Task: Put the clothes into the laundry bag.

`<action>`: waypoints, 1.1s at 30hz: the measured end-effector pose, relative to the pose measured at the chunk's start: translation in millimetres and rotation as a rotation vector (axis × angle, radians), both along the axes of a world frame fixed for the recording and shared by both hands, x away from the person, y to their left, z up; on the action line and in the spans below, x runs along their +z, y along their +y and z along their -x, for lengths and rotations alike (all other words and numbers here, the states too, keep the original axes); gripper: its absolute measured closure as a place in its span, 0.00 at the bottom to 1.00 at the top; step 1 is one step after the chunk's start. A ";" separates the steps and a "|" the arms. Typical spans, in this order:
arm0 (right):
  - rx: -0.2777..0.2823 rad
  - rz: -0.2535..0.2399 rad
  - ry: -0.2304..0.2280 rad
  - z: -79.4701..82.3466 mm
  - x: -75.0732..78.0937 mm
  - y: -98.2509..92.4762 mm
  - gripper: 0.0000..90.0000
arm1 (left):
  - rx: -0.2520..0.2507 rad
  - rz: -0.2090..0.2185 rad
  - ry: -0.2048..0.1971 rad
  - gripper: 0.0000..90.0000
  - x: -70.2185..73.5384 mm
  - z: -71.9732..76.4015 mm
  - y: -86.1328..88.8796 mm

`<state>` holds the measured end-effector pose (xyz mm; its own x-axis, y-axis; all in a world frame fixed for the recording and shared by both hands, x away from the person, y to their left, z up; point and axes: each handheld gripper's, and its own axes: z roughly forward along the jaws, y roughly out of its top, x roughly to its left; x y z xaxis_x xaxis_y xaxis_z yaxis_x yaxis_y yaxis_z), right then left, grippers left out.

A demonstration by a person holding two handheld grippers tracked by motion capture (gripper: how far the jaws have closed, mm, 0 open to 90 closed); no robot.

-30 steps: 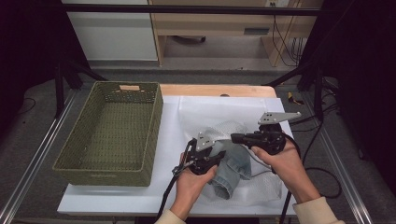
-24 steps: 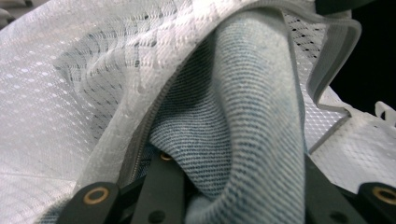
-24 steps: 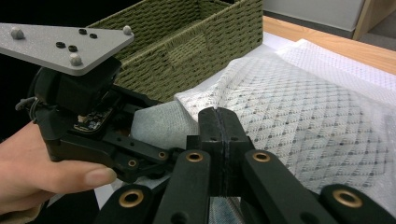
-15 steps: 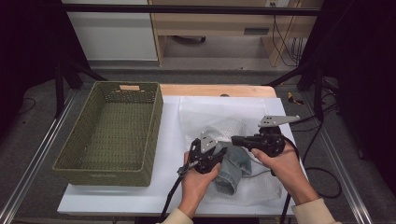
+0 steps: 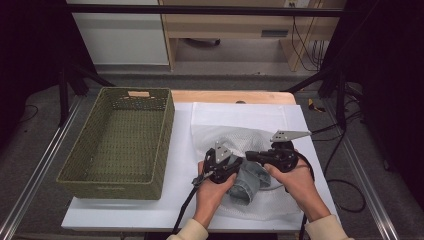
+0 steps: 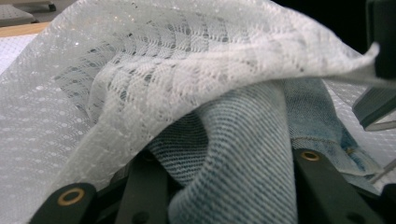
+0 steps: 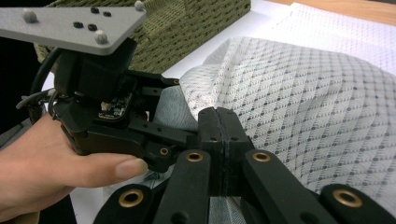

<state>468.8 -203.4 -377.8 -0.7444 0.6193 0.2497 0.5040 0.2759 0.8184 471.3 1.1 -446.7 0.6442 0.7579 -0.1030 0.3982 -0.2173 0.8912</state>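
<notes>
denim (image 6: 243,154): i'm feeding it into the mesh bag (image 5: 235,137), lower centre of the high view; soft, floppy, fairly heavy.
left gripper (image 5: 235,172): jaws have just been opening, denim lying between them.
right gripper (image 7: 219,135): i'm pinching the bag's rim, jaws closed.
hold: i'm judging rim best; mesh is light, snaggy.

Cloth, mesh and wicker on a matt table.
The jeans (image 5: 248,182) are soft, faded blue denim with a ribbed weave; the laundry bag (image 5: 240,137) is thin white netting. The basket (image 5: 120,145) is rough green wicker. Both grippers' jaws are matt black plastic with brass rivets.
</notes>
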 end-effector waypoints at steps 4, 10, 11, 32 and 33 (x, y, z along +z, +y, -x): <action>0.001 -0.008 0.005 0.6 -5.2 -0.1 1.00 | 0.006 0.008 0.004 0.71 -2.2 -3.0 -0.4; 0.002 -0.006 0.012 4.0 -10.7 0.8 1.00 | 0.013 -0.003 -0.002 0.69 -2.9 -3.8 -2.2; 0.004 -0.002 0.008 4.3 -11.5 1.0 1.00 | 0.011 -0.008 -0.003 0.69 -2.9 -3.5 -2.2; -0.008 -0.056 -0.018 8.8 -4.1 -0.8 1.00 | -0.075 0.022 -0.050 0.21 13.3 42.1 30.4; -0.007 -0.059 -0.016 9.8 -3.4 -0.5 1.00 | -0.073 0.033 -0.061 0.21 14.1 46.3 32.6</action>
